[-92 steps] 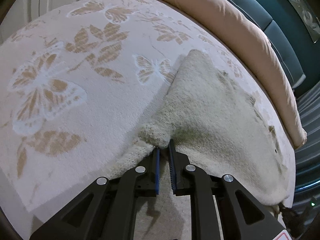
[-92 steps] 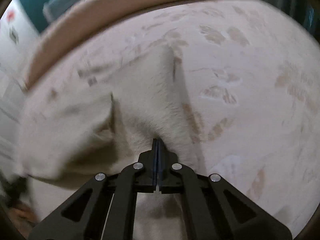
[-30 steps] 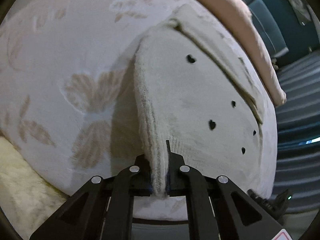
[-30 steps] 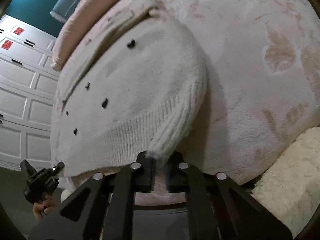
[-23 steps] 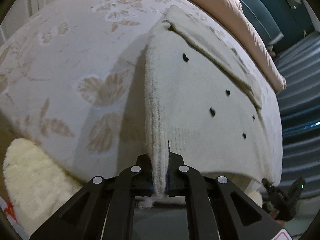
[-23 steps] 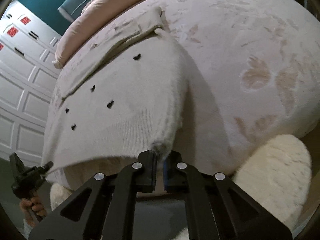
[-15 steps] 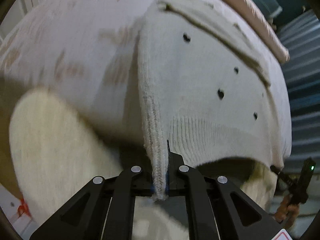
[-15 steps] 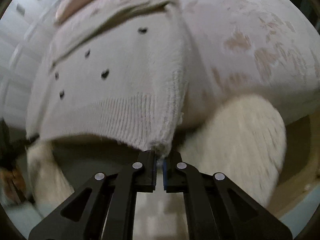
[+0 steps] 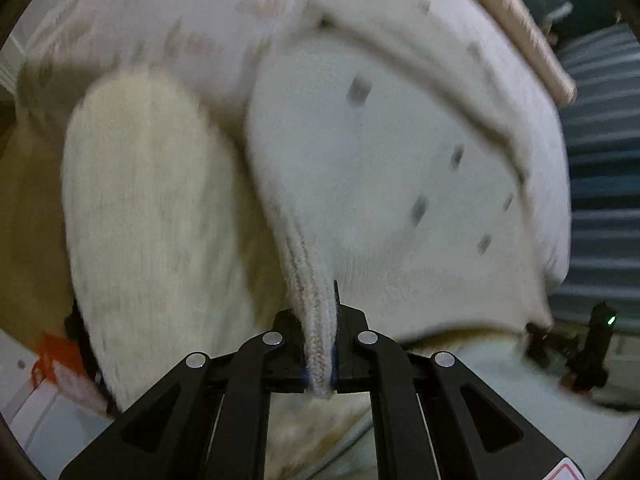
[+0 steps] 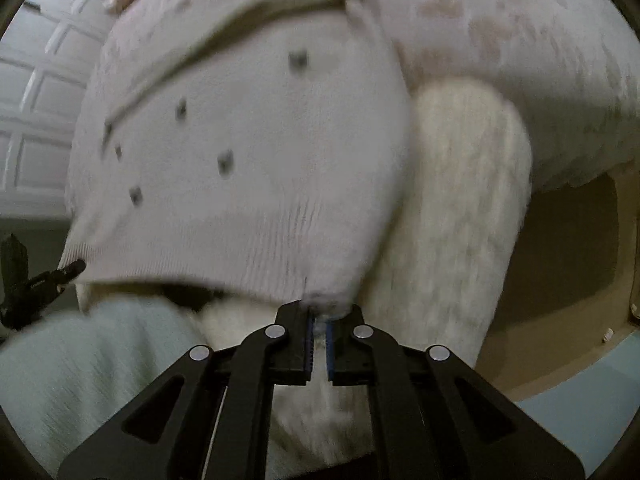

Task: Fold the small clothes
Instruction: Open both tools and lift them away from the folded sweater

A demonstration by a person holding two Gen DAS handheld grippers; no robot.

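Observation:
A cream knitted sweater (image 9: 380, 168) with small dark heart marks hangs stretched between both grippers, its upper part still lying on the bed. My left gripper (image 9: 320, 344) is shut on the ribbed hem at one bottom corner. My right gripper (image 10: 318, 332) is shut on the other hem corner of the sweater (image 10: 248, 152). In the left wrist view the right gripper (image 9: 576, 344) shows at the far right edge. In the right wrist view the left gripper (image 10: 28, 280) shows at the far left. Both views are blurred by motion.
The bed cover (image 10: 520, 28) with tan butterfly prints hangs over the bed's edge. A fluffy cream sleeve or leg (image 9: 152, 208) of the person fills the space below the sweater. White panelled doors (image 10: 36, 112) stand at the left; a pinkish pillow (image 9: 516, 28) lies at the bed's far side.
Both grippers have pulled the sweater's hem back off the bed's edge and upward. The hem now hangs in the air in front of the person, and the bed looks farther away.

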